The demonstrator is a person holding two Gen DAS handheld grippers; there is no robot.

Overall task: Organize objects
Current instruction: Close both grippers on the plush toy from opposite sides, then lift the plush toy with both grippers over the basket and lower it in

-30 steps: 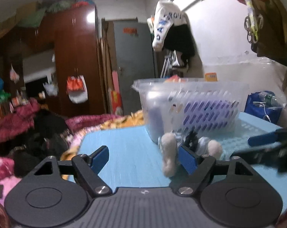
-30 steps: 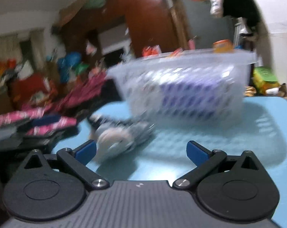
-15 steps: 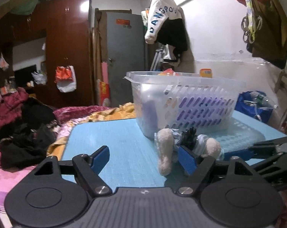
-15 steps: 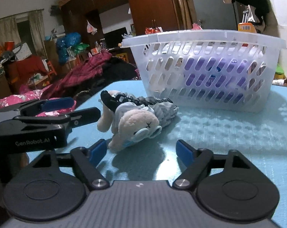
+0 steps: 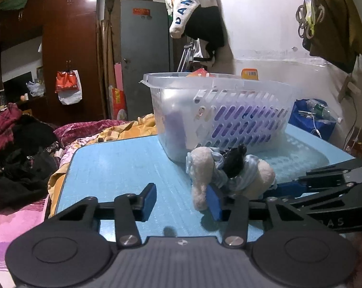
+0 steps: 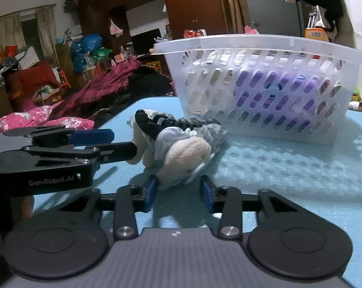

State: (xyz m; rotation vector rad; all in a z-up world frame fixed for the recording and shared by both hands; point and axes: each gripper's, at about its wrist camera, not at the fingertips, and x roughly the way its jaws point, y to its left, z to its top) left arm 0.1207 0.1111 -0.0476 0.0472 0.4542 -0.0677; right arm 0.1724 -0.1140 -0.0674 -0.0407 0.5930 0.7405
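Observation:
A cream plush toy in pale blue clothes with a black part lies on the blue table, just in front of a white slotted basket. My left gripper is open; its right pad touches the toy's left limb. My right gripper is half closed, with the toy's cream head between its pads; I cannot tell whether they touch it. The basket holds purple items. Each gripper shows in the other's view, the right one and the left one.
Piles of clothes and bedding lie beyond the table's left edge. A wardrobe and grey door stand behind. Blue bags with bottles sit by the right wall.
Both grippers have moved in on the toy. The right gripper's jaws have narrowed around the toy's head. The left gripper's jaws have also come closer together.

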